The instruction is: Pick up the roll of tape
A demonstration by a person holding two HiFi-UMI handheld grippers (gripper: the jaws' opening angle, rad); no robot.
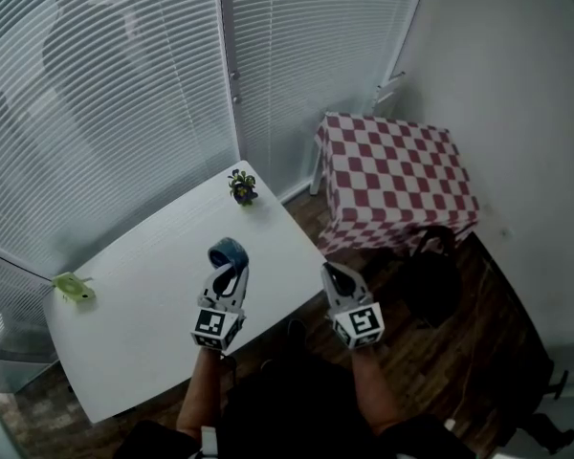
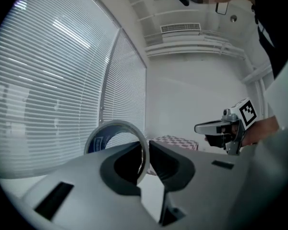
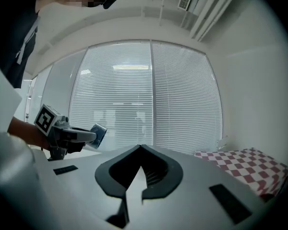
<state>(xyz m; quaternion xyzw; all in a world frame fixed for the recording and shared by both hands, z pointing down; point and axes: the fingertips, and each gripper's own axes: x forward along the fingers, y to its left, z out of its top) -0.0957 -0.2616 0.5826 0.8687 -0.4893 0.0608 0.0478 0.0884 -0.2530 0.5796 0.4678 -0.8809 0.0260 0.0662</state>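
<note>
Left hand-held gripper (image 2: 146,152): clenches on the roll of tape (image 2: 97,142), pinching the wall of the ring between both pads. Holds the ring upright, standing up above the jaws, with blue print on its inner face. In the head view, carries the roll (image 1: 229,252) at the tip of the left hand-held gripper (image 1: 228,266), clear of the white table (image 1: 143,323) and over its near right part. Seen from the right gripper view too: same left hand-held gripper (image 3: 93,137) held about level, with the roll (image 3: 100,134) at its front end, in front of the blinds.

Right hand-held gripper (image 3: 141,150): closes jaw against jaw, grasping nothing. Hangs beside the left one in the head view (image 1: 337,273), past the table's edge and over the wooden floor (image 1: 478,352). Shows up in the left gripper view (image 2: 201,127) as well, off to the right and apart from the roll.

Farther out on the table: a small green object (image 1: 74,287) near the left edge and a little potted plant (image 1: 241,187) at the far corner, both well apart from the roll. Beyond the table: white blinds (image 1: 96,94) along the window wall, a second table under a red-and-white checked cloth (image 1: 397,175), and a dark bag (image 1: 430,275) on the floor just in front of it.
</note>
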